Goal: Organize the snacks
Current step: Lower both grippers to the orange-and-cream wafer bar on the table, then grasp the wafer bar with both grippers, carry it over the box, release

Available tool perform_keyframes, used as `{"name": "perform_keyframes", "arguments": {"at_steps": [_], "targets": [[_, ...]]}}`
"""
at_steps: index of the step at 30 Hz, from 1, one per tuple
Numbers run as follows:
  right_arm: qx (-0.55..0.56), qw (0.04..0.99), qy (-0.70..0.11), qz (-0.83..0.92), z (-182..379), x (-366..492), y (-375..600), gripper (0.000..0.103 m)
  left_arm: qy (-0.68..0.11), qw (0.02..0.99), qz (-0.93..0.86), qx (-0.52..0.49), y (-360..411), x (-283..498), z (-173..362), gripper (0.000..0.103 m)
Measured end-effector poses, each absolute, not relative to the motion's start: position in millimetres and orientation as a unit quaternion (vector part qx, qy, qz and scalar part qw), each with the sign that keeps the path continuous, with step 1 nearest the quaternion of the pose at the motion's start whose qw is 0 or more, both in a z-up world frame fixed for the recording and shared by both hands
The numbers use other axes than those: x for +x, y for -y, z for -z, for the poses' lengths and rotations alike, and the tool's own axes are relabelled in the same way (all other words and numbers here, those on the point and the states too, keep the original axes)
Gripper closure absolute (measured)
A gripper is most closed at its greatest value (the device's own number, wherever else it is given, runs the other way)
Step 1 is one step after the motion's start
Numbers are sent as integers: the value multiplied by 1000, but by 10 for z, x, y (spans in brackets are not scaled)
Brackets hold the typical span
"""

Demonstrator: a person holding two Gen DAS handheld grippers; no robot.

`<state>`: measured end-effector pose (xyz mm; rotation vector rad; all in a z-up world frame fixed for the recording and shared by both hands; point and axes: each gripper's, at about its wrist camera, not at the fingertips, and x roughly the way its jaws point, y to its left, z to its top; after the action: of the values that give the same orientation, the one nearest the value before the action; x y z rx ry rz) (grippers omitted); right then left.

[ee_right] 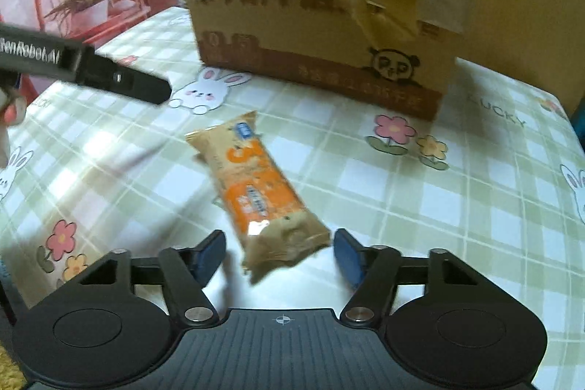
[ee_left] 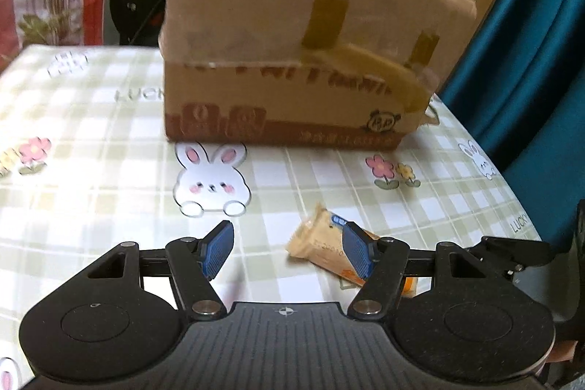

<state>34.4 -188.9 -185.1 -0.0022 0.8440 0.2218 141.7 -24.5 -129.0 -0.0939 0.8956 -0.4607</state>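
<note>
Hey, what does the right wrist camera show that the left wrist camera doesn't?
Only the right wrist view shows the snack pack's full orange wrapper, lying between the open right gripper, untouched, plus the other gripper's body from outside. Only the left wrist view shows the teal curtain and the left gripper, open, nothing between its fingers. Both show the cardboard box and the bunny tablecloth.

- The top of the cardboard box [ee_right: 321, 6] is cut off by the upper edge, and its printed lettering is blurred past reading.
- Part of the snack packet [ee_left: 321, 247] is hidden behind the left gripper's right finger [ee_left: 356, 253].
</note>
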Motion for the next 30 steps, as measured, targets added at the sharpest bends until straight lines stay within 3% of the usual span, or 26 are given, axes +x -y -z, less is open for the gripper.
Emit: {"name": "perform_keyframes", "arguments": {"at_steps": [8,19,23,30], "targets": [[-10,910,-403,-102,1800,421,2038,58,-450,862,229,-46,451,1557,1528,35],[-21,907,-401,-126,1842,564,1974,59,-472,844,239,-87,541,1588,1773,36],[-20,908,-399,-125,1858,575,1952,59,-470,839,257,-91,571,1575,1776,47],[-12,909,-396,-130,1839,575,1928,61,-463,843,264,-79,600,1549,1731,54]]}}
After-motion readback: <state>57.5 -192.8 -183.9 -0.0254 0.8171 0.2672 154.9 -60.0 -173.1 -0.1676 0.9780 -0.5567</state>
